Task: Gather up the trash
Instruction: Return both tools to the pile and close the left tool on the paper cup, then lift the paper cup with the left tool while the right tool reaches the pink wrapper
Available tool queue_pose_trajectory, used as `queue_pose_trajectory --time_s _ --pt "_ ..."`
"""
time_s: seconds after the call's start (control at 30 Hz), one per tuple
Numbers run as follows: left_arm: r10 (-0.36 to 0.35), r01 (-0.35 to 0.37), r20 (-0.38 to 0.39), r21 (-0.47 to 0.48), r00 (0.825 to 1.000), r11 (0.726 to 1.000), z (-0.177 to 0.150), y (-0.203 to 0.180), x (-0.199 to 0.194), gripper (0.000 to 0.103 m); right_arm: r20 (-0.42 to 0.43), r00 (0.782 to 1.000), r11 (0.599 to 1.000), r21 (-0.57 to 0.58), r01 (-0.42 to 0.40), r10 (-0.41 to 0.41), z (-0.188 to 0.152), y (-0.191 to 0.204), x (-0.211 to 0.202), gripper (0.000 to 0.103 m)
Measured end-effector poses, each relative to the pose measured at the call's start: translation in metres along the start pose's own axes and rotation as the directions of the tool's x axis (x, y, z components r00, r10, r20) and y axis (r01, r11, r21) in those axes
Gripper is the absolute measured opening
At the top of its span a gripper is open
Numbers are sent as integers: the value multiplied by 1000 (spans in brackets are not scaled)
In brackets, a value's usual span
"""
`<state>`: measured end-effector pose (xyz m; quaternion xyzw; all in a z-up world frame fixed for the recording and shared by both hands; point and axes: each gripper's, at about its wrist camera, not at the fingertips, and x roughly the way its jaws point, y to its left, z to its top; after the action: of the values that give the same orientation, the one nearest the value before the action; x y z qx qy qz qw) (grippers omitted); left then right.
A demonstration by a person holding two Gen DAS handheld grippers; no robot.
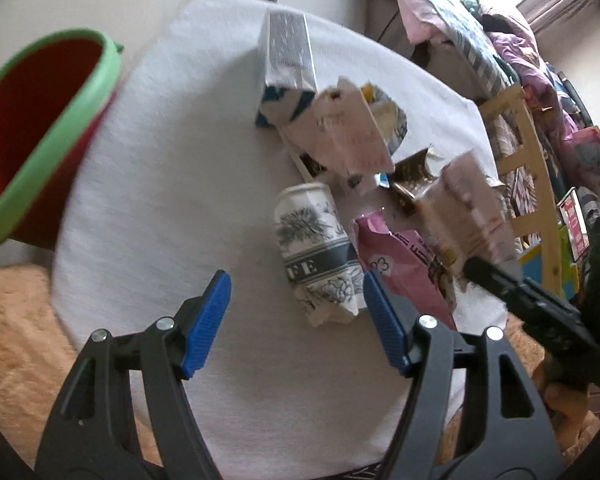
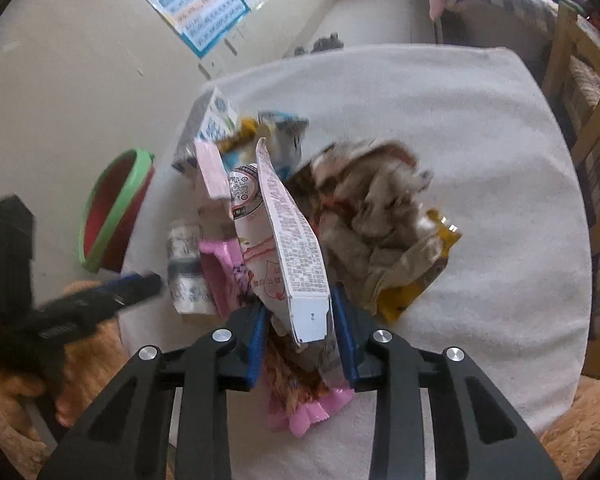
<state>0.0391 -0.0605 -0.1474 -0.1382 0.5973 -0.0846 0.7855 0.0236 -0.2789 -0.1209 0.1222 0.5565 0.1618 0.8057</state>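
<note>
Two grippers over one messy pile, so we'll go big to small. Our counter [image 2: 480, 152] is covered in a white cloth, and the trash sits bunched around its middle. Off the counter's left edge stands the red bin with a green rim [image 1: 40, 136], well apart from the pile. At the far end of the pile we see a blue and white milk carton [image 1: 286, 64] lying on its side. Closer in, a crumpled brown and yellow snack bag [image 2: 384, 232] sits right of center, and a pink wrapper [image 1: 400, 264] lies just beside a squashed paper cup [image 1: 320, 252].

Our right gripper [image 2: 300, 344] has its fingers closed on a flattened white carton with small print [image 2: 296, 248], pads pressing both sides. Our left gripper [image 1: 296, 320] hangs over the cup with fingers spread wide, gripping nothing.
</note>
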Motion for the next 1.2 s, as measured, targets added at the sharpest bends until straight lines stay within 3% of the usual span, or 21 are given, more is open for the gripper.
queue_pose_trajectory --time_s 0.13,0.2,0.27,0.33,0.4,0.6,0.73,0.97,1.03,1.2 --pt "9 -9 -46 10 999 1000 3 -4 23 66 27 1000 1000 10 -15 14 2 2 -6 30" --pt "-25 25 -61 -1 998 1000 3 -4 30 65 26 999 1000 8 -24 24 2 4 -6 30" --pt "-61 61 -61 3 996 998 2 -8 30 47 27 999 1000 3 -27 27 1 4 -7 30" --pt "-77 79 -60 30 995 996 1 -13 27 36 29 999 999 2 -34 34 2 5 -9 30" --pt "-38 42 -61 61 997 997 0 -17 23 35 29 999 999 0 -36 36 3 8 -6 30" --pt "-63 64 -55 18 997 998 2 0 8 28 23 999 999 1 -38 37 3 8 -3 30" --pt "-37 37 -40 8 999 999 1 8 5 29 -2 1000 1000 17 -23 23 1 5 4 31" --pt "-20 21 -30 33 999 999 -5 0 7 55 -17 1000 1000 12 -12 12 -1 4 8 32" --pt "-19 20 -40 29 999 999 -6 -1 10 56 -19 1000 1000 9 -6 7 -1 5 9 44" --pt "-1 3 -51 35 999 999 -12 1 12 56 18 1000 1000 -16 24 -23 1 9 2 50"
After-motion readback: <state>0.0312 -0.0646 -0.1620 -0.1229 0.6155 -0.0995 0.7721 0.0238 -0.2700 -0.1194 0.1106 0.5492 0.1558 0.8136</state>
